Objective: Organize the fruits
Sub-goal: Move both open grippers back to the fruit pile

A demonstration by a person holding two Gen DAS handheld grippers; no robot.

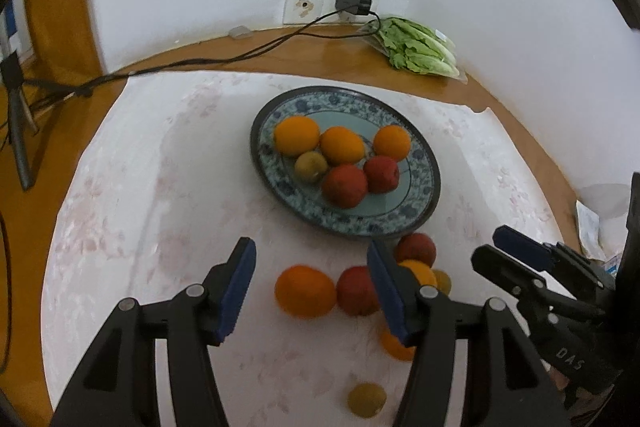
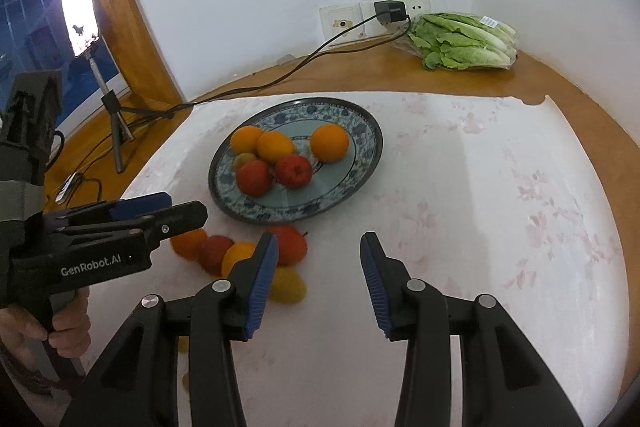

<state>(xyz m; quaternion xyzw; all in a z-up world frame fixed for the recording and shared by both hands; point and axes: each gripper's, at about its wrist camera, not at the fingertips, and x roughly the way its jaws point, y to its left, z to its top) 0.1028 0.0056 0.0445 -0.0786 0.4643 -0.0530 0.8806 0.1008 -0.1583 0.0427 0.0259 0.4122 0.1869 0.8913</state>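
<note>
Blue-patterned plate (image 1: 424, 203) already carries six fruits; both grippers, left (image 1: 312, 287) and right (image 2: 319, 283), hover open-fingered and empty. Next: close on a loose orange (image 1: 305, 291) lying on the surface (image 1: 140, 207).

Left tool (image 2: 160, 209) and right tool (image 2: 318, 283): black plastic arms, silver rivets, ribbed blue pads; white "GenRobot.AI" lettering on the left tool's side.
</note>
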